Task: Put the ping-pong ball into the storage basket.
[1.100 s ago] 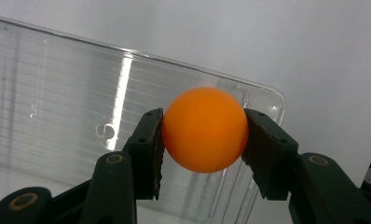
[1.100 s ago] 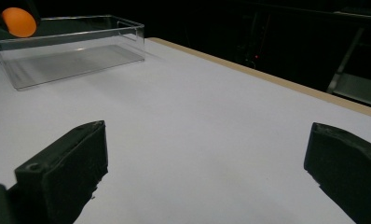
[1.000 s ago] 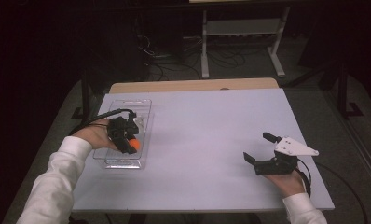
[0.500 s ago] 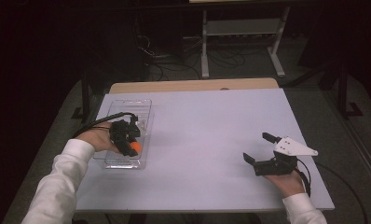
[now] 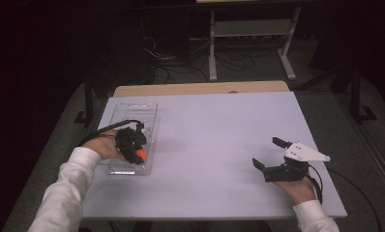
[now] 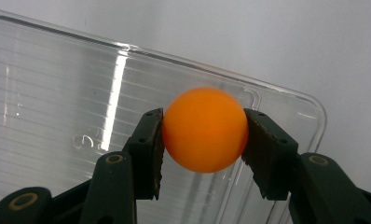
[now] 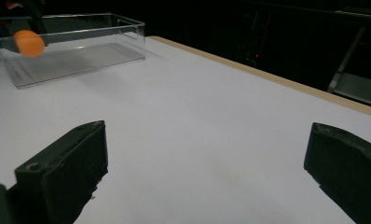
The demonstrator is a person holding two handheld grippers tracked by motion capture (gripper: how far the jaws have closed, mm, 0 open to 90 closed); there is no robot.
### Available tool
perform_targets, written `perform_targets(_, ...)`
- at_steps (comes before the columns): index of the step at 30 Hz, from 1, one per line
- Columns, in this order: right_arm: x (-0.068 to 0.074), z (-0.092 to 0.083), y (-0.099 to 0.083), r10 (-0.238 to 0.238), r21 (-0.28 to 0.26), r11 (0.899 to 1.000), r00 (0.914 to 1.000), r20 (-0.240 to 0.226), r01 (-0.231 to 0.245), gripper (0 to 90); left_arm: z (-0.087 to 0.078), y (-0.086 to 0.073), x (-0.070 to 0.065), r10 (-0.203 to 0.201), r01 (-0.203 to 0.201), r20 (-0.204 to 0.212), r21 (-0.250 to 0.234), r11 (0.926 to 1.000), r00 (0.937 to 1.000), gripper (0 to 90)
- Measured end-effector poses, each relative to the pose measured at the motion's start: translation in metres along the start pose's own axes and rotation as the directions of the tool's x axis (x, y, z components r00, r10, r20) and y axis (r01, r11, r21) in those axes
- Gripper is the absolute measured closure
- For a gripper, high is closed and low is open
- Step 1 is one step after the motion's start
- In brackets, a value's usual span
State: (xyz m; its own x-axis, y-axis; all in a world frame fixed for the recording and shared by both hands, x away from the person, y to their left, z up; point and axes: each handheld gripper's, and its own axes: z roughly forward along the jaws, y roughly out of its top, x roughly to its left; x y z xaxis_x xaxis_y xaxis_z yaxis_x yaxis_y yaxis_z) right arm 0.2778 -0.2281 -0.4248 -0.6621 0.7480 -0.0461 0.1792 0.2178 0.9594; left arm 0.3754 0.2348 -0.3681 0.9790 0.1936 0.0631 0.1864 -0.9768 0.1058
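1. Ball (image 6: 205, 129): a small orange sphere, by its look a table-tennis ball, so likely very light, hollow and thin-walled; a hard squeeze could dent it.
2. Its smooth round skin probably slips easily, so the hold belongs across the widest part, the pads opposite each other.
3. Left tool (image 6: 205, 135) is clenched on the ball just so, one pad on each side, above the clear plastic tray (image 5: 127, 108) near the surface's (image 5: 219, 130) left edge.
4. Tray looks thin, light and prone to sliding if bumped.
5. Right tool (image 5: 273, 154) rests released, jaws wide and holding nothing, near the surface's front right corner, well apart from the ball.
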Motion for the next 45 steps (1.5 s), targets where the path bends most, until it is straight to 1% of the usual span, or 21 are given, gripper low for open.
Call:
perform_targets(7,0.0,0.0,0.0,0.001,0.0,1.0,1.0,-0.001,-0.001,0.0,0.007,-0.001,0.001,-0.013,0.013,0.005,0.006,0.9999,0.9999,50.6)
perform_targets(13,0.0,0.0,0.0,0.002,0.001,1.0,1.0,-0.002,-0.002,0.0,0.01,0.001,0.001,-0.005,0.005,0.003,0.016,0.9999,1.0,50.6)
perform_targets(15,0.0,0.0,0.0,0.002,0.001,1.0,1.0,-0.003,-0.002,0.0,0.011,0.001,0.002,-0.01,0.009,0.007,0.019,0.9998,0.9999,50.6)
perform_targets(17,0.0,0.0,0.0,0.002,0.002,1.0,1.0,-0.002,-0.002,0.0,0.013,0.002,0.002,-0.008,0.008,0.003,0.028,0.9996,1.0,50.6)
perform_targets(21,0.0,0.0,0.0,0.001,0.0,1.0,1.0,0.0,-0.001,0.0,0.012,0.002,0.003,-0.012,0.012,-0.011,0.021,0.9997,0.9999,50.1)
perform_targets(23,-0.001,0.0,0.0,0.003,0.002,1.0,1.0,-0.004,-0.003,0.0,0.01,0.002,0.003,-0.016,0.016,-0.006,0.014,0.9998,0.9999,49.4)
perform_targets(27,0.0,-0.001,0.001,0.003,0.004,1.0,1.0,-0.006,-0.003,0.0,0.009,0.001,0.002,-0.029,0.029,-0.008,0.012,0.9995,0.9995,47.1)
perform_targets(30,0.0,0.0,0.001,0.004,0.005,1.0,1.0,-0.006,-0.004,0.0,0.009,0.001,0.002,-0.029,0.029,-0.009,0.012,0.9995,0.9995,45.6)
perform_targets(31,0.0,0.0,0.001,0.003,0.003,1.0,1.0,-0.006,-0.003,0.0,0.007,0.0,0.003,-0.042,0.042,-0.013,0.0,0.9991,0.999,42.7)
perform_targets(33,0.0,-0.001,0.001,0.002,0.004,1.0,1.0,-0.006,-0.002,0.0,0.004,-0.001,0.003,-0.036,0.036,-0.024,-0.002,0.9994,0.9991,41.6)
perform_targets(37,0.0,0.0,0.001,0.002,0.006,1.0,1.0,-0.009,-0.002,0.0,0.002,-0.002,0.003,-0.048,0.048,-0.033,-0.007,0.9988,0.9983,36.6)
perform_targets(39,0.0,0.0,0.001,0.002,0.005,1.0,0.9999,-0.01,-0.002,0.0,0.0,-0.003,0.003,-0.061,0.061,-0.035,-0.017,0.998,0.9975,34.5)
perform_targets(45,0.0,0.0,0.002,-0.002,0.006,1.0,1.0,-0.009,0.002,0.0,-0.006,-0.006,0.003,-0.061,0.06,-0.042,-0.034,0.9976,0.9972,30.1)
